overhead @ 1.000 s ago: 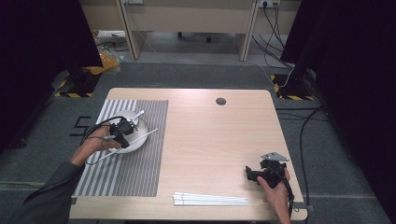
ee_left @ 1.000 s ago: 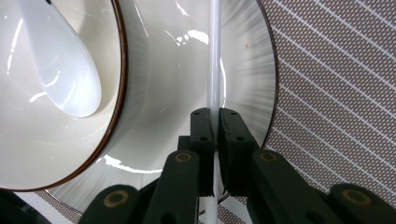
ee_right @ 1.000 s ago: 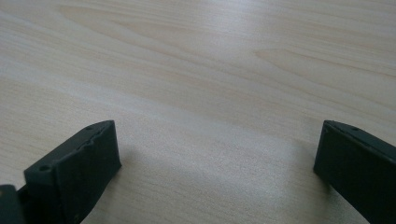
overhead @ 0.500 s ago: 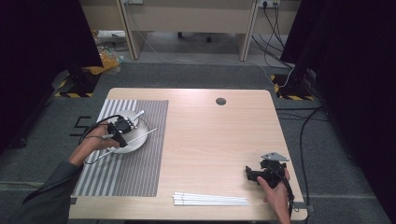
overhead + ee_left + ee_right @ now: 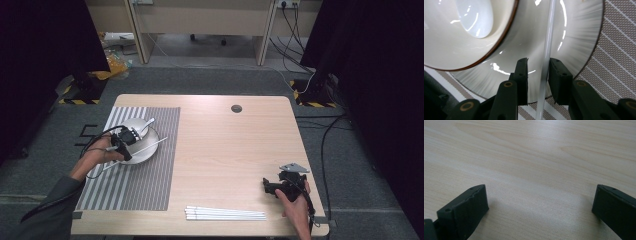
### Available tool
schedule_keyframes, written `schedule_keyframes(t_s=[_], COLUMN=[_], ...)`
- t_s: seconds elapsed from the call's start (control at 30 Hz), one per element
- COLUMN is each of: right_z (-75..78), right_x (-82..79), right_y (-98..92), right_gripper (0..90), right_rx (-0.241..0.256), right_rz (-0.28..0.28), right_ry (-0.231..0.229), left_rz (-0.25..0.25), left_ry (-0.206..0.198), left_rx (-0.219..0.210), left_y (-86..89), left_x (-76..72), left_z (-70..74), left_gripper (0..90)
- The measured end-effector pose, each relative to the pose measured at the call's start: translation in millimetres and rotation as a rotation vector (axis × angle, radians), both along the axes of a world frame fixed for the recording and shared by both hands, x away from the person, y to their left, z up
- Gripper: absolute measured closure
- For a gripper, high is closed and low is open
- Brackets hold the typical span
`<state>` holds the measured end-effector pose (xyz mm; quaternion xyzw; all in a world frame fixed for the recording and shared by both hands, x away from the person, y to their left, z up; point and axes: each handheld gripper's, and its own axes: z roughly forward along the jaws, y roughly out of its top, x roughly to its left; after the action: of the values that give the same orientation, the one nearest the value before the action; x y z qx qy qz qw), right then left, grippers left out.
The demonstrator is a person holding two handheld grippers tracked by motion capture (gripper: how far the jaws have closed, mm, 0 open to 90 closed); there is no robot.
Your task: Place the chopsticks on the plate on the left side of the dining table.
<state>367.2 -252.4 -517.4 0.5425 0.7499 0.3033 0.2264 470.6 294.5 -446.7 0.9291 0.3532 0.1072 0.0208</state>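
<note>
A white plate (image 5: 151, 141) with a pale bowl (image 5: 131, 125) on it sits on a striped placemat (image 5: 130, 185) at the table's left. A thin white stick (image 5: 157, 142) lies slanted across the plate. My left gripper (image 5: 131, 145) hovers low over the plate, open. The stick (image 5: 547, 50) runs between its jaws (image 5: 537, 62), close against the right one with a gap to the left one. In that view the bowl (image 5: 461, 37) is at upper left on the plate (image 5: 579, 37). My right gripper (image 5: 266, 186) rests open on bare wood (image 5: 540, 192) near the front right.
A bundle of white sticks (image 5: 225, 214) lies along the table's front edge, left of the right gripper. A white spoon handle (image 5: 148, 123) sticks out of the bowl. A round cable hole (image 5: 236, 108) is at the back centre.
The left hand and gripper have shifted slightly to the left over the plate. The right gripper has not moved.
</note>
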Motion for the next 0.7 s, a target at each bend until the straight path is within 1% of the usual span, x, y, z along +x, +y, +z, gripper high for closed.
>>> schedule_keyframes(t_s=[0.07,0.1,0.17,0.2,0.3,0.37,0.53,0.63,0.7], right_z=[0.0,0.0,0.0,0.0,0.0,0.0,0.0,0.0,0.0], right_x=[-0.1,0.0,0.1,0.1,0.1,0.0,0.0,0.0,0.1], right_y=[0.1,0.0,0.0,0.0,0.0,0.1,0.1,0.1,0.1], right_gripper=[0.3,0.3,0.3,0.3,0.3,0.3,0.3,0.3,0.3], right_rx=[0.001,0.0,0.0,0.0,-0.001,0.001,0.0,0.0,0.0], right_rz=[-0.001,0.0,0.001,0.001,0.001,-0.001,0.0,0.0,0.001], right_ry=[0.001,0.0,0.0,0.0,0.0,0.0,0.0,0.0,0.0], left_rz=[0.001,0.007,0.012,0.018,0.024,0.026,0.041,0.051,0.048], left_ry=[-0.009,-0.014,-0.025,-0.035,-0.043,-0.047,-0.073,-0.081,-0.099], left_rx=[0.011,0.01,0.027,0.029,0.037,0.053,0.052,0.062,0.069], left_y=[1.1,1.6,2.9,4.0,5.7,6.7,9.9,12.0,13.2], left_x=[0.6,0.7,1.6,2.2,2.7,3.4,5.4,7.1,8.3], left_z=[0.8,0.9,1.7,2.0,1.5,1.5,1.8,2.0,1.8], left_gripper=[68.6,68.2,67.6,67.4,66.9,66.7,65.9,64.9,64.8])
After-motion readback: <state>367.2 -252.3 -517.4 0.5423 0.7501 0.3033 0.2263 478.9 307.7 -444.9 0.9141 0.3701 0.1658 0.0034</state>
